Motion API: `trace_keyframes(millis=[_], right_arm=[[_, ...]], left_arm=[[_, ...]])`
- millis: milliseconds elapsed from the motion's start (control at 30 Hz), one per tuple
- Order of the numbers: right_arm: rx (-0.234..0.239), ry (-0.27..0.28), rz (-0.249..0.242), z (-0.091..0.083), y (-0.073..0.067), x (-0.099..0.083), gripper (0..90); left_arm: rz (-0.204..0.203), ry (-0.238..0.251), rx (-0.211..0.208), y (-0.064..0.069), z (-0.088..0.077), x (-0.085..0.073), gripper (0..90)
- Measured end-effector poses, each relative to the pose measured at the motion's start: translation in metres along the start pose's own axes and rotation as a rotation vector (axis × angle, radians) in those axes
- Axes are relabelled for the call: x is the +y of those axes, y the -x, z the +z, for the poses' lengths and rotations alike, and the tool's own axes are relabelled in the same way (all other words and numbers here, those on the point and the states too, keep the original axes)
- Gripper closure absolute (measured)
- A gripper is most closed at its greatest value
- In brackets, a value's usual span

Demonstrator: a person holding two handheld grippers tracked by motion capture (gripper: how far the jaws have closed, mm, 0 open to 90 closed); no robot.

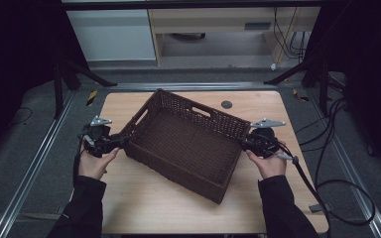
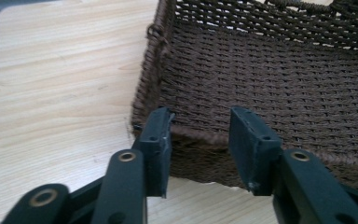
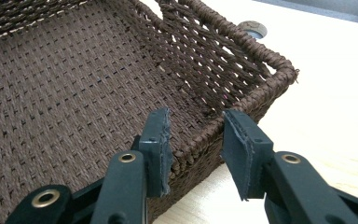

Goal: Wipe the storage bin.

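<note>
Woven brown wicker is what you are dealing with: the basket is sitting skewed across the middle of the wooden table, with each short end between a pair of jaws. Your left gripper is standing spread, its jaws straddling the rim near the corner without pressing on it, so that end is lying loose. Your right gripper is also spread around the opposite rim beside its corner, and a gap is showing between the pads and the weave, so neither end is looking properly pinched.

You are risking a lopsided move from here. If you are lifting or dragging with the right while the left is gaping, the basket is likely swinging round on the table or tipping off the free end. Closing too near a corner is another hazard: the rim there is rounded and springy, so the pads may be sliding off the braid instead of biting. Loose strands at the left corner may also be snagging on a pad as you are pulling away
</note>
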State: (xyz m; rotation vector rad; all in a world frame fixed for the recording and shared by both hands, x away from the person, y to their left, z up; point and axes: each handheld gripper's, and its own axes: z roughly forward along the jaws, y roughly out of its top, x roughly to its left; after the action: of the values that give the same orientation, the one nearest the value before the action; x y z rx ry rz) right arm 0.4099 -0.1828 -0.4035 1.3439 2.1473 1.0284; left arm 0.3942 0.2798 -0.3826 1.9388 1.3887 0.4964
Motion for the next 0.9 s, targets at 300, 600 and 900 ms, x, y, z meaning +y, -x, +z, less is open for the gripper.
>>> trace_keyframes(millis=[300, 600, 900], right_arm=[[-0.019, 0.043, -0.036, -0.006, 0.007, 0.006, 56.1], [-0.069, 0.062, -0.056, 0.007, 0.016, 0.011, 52.6], [-0.091, 0.067, -0.056, 0.012, 0.022, 0.012, 56.4]], left_arm=[[-0.004, 0.004, 0.013, 0.003, 0.008, 0.000, 54.0], [0.017, 0.028, 0.031, -0.003, 0.019, 0.005, 54.7], [0.004, 0.025, 0.019, -0.007, 0.018, 0.007, 52.2]])
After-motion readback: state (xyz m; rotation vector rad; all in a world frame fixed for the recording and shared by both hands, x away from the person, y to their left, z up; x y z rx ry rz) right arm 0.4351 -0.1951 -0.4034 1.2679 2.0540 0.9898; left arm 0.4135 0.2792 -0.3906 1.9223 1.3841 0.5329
